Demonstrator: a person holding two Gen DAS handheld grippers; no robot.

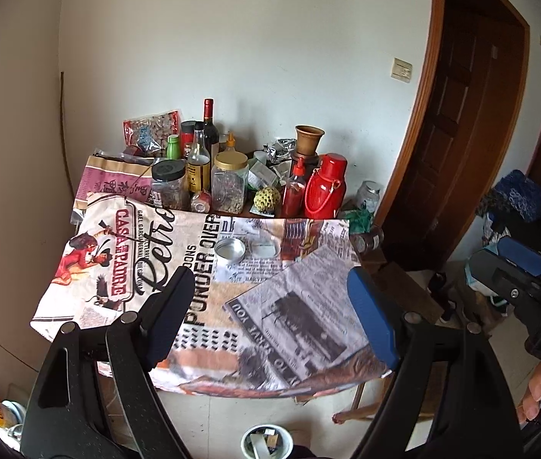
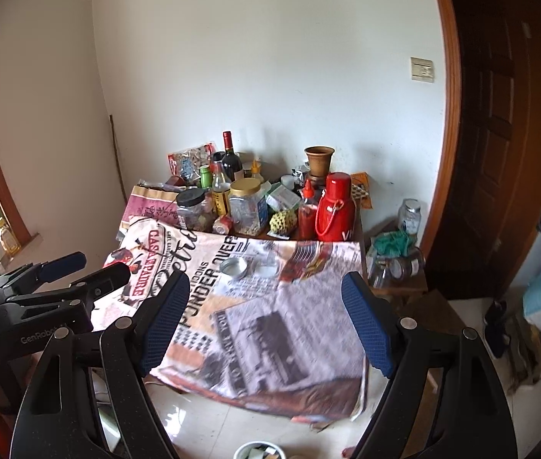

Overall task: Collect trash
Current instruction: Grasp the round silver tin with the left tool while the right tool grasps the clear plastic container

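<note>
A table under a newspaper-print cloth [image 1: 201,298] stands against the wall. On the cloth lie a round metal lid [image 1: 230,248] and a clear lid [image 1: 268,248]. Crumpled silver foil [image 1: 280,149] and torn packets lie among the bottles at the back. A white bin [image 1: 266,441] with scraps stands on the floor below. My left gripper [image 1: 274,313] is open and empty above the near table edge. My right gripper [image 2: 270,321] is open and empty, beside the left one. The left gripper also shows in the right wrist view [image 2: 83,271].
Jars, bottles, a red flask [image 1: 326,187], a clay vase [image 1: 308,139] and a green fruit [image 1: 268,199] crowd the table's back. A low stool with glass jars [image 2: 396,264] stands right of the table. A wooden door is at right.
</note>
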